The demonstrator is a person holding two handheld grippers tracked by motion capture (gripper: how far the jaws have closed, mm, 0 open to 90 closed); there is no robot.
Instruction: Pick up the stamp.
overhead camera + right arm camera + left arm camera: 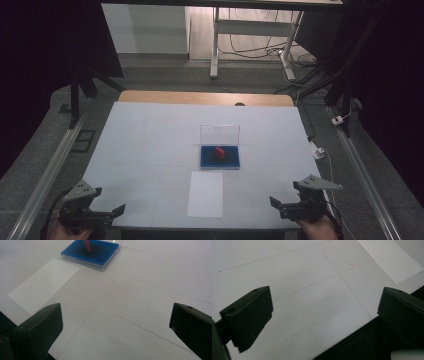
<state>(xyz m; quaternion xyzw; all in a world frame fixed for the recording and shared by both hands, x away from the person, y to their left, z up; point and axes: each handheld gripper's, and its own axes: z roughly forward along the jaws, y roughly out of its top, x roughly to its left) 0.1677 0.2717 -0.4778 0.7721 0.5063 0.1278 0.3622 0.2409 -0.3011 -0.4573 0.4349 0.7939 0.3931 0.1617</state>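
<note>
Both grippers sit at the near edge of the table (150,125), the left gripper (107,214) and right gripper (280,206) each with jaws spread wide and nothing between them. Mid-table there's a blue ink pad (220,158) with its clear lid up and a red stamp (219,151) standing on it. A white sheet of paper (205,194) lies just in front.

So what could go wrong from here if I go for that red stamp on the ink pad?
The red stamp stands on the blue ink pad, in front of the upright clear lid; a gripper reaching in could knock the lid or tip the stamp. The white paper lies loose, so it may slide. Both the left gripper and the right gripper are open and far off.
</note>
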